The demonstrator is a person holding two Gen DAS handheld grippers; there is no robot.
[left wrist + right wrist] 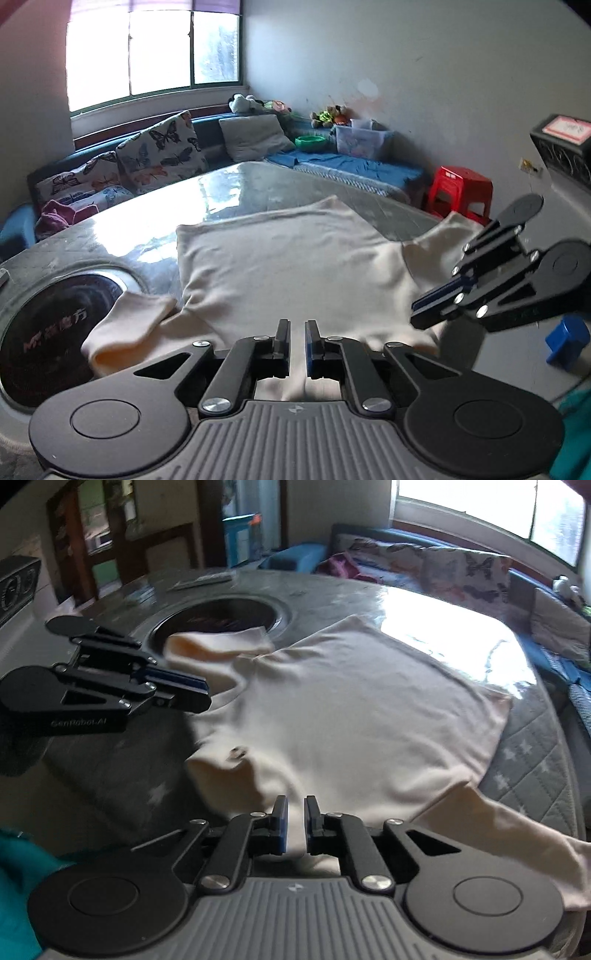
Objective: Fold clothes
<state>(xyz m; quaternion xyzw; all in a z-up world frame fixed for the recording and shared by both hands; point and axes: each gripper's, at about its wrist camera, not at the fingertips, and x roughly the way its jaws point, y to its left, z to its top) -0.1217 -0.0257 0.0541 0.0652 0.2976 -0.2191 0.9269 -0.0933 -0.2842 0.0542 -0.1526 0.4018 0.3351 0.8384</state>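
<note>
A cream T-shirt (288, 258) (351, 709) lies spread flat on the grey table (221, 184), its hem towards the far side. One short sleeve (125, 328) rests over the table's dark round inset (48, 332); the other sleeve (517, 834) hangs towards the table's edge. My left gripper (297, 326) (205, 694) is shut on the shirt's near edge, close to the collar, and cloth shows in the narrow gap between its jaws. My right gripper (295, 803) (417, 314) is shut on the same near edge by the other shoulder, with the fabric slightly raised there.
A sofa with butterfly cushions (162, 155) and a bench with a clear plastic box (360, 142) run behind the table. A red stool (461, 192) stands at the right, a blue block (567, 341) lower right. Teal cloth (18, 878) lies at the near corner.
</note>
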